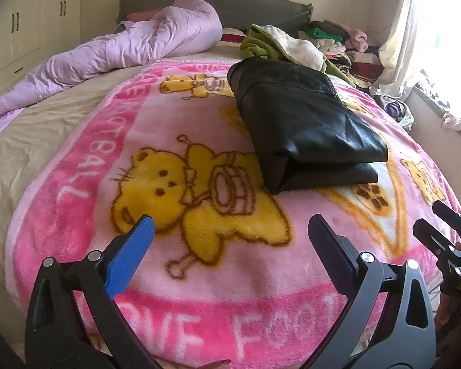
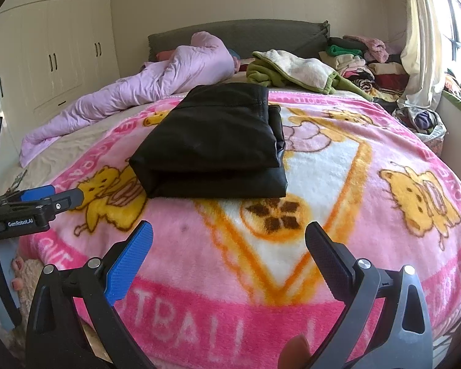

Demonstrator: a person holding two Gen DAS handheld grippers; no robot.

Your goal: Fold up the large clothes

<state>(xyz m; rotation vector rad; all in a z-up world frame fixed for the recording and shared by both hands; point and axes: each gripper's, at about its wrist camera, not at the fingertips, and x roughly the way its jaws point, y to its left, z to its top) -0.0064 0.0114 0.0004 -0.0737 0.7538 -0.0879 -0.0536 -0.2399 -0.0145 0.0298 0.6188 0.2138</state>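
Observation:
A black leather-like garment (image 1: 304, 129) lies folded into a thick rectangle on the pink cartoon blanket (image 1: 107, 160); it also shows in the right wrist view (image 2: 212, 144). My left gripper (image 1: 230, 224) is open and empty, held over the blanket's near part, short of the garment. My right gripper (image 2: 229, 230) is open and empty, also short of the garment. The right gripper shows at the right edge of the left wrist view (image 1: 436, 218), and the left gripper at the left edge of the right wrist view (image 2: 55, 195).
A rumpled lilac duvet (image 2: 144, 83) lies at the back left. A green and cream blanket (image 2: 295, 70) and stacks of folded clothes (image 2: 362, 61) sit at the back right. White wardrobes (image 2: 55, 46) stand left; a curtained window (image 2: 421, 46) is right.

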